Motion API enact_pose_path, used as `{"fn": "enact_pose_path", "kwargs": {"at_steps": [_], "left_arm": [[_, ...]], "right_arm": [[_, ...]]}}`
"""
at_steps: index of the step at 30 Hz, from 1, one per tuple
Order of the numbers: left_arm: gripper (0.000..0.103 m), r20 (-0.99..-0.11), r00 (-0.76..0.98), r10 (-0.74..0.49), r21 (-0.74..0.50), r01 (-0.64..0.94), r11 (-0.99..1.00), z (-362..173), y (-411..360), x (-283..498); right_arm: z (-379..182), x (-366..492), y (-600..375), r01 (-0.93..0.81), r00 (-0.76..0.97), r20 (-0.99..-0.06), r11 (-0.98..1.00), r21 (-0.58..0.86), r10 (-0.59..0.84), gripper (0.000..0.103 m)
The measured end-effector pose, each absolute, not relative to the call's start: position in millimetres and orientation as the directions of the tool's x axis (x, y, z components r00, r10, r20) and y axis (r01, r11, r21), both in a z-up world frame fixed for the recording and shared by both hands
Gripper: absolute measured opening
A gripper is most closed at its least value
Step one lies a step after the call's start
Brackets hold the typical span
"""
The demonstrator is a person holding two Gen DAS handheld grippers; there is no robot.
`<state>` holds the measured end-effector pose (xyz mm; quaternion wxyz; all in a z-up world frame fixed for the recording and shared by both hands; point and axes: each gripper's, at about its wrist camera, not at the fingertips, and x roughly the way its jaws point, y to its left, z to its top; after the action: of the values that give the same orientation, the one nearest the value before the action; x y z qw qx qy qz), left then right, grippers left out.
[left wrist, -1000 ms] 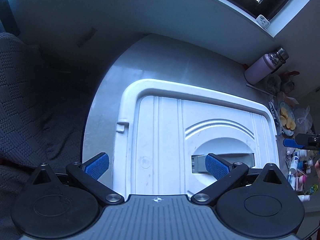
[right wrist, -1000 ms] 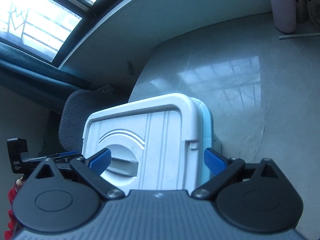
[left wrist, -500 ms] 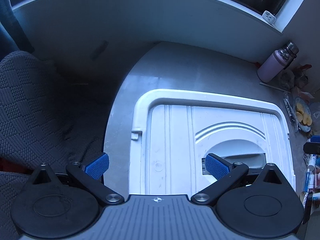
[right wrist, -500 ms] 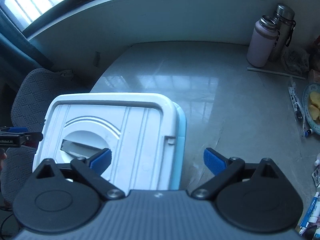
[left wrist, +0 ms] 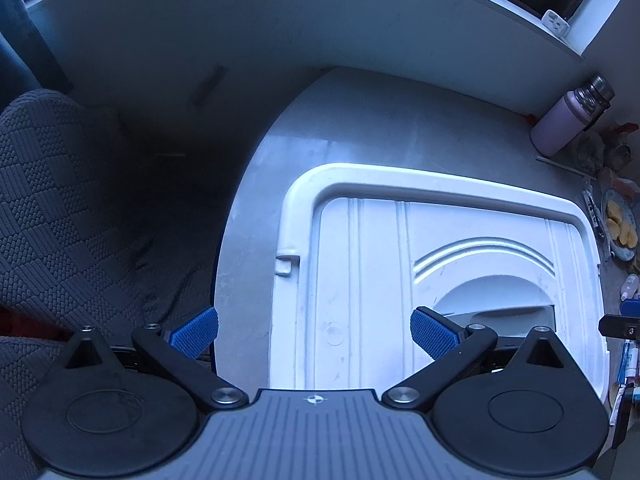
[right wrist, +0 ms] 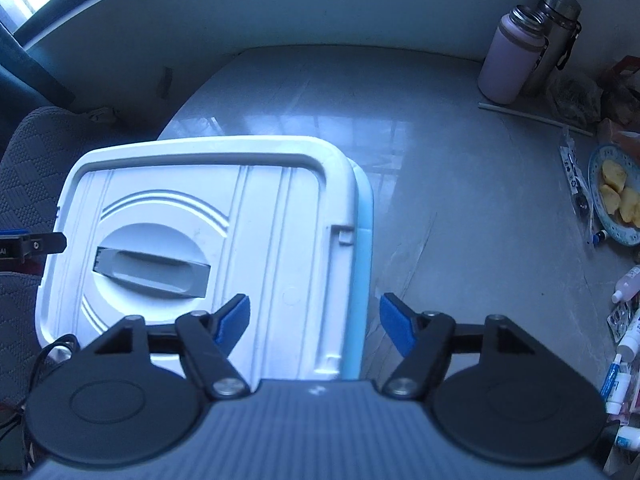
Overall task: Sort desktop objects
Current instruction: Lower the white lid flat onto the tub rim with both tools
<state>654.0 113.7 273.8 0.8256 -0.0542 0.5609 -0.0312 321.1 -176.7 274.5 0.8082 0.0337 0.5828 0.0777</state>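
Left wrist view: my left gripper (left wrist: 314, 330) hangs spread above the white ribbed plastic box lid (left wrist: 400, 280) near its left edge.

Right wrist view: my right gripper (right wrist: 315, 322), closing on nothing, straddles the lid's (right wrist: 224, 240) right rim above the glossy grey worktop (right wrist: 460, 200).

Almost no readable text

Only the letters "AI" show, white on the black left gripper (right wrist: 24, 246) at nine o'clock in the right wrist view; tube (right wrist: 618, 380) printing at four o'clock is too blurred.
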Motion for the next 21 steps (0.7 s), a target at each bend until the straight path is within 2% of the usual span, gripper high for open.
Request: {"fn": "enact_pose_path", "kwargs": {"at_steps": [18,19,21], "left_arm": [[0.102,-0.921,0.341,-0.188,-0.214,-0.041,0.976,246.3,116.4,655.2],[0.1,-0.918,0.343,-0.198,-0.223,-0.035,0.974,247.2,115.0,654.2],[0.089,-0.914,0.344,-0.216,-0.24,-0.029,0.97,248.3,111.9,652.3]], "right_arm": [[249.1,402.2,-172.2,-0.086,0.248,-0.946,0.977,0.195,0.211,0.057],[246.9,405.3,-173.7,-0.087,0.247,-0.946,0.977,0.196,0.212,0.057],[243.7,409.9,-176.3,-0.087,0.246,-0.945,0.976,0.198,0.214,0.056]]}}
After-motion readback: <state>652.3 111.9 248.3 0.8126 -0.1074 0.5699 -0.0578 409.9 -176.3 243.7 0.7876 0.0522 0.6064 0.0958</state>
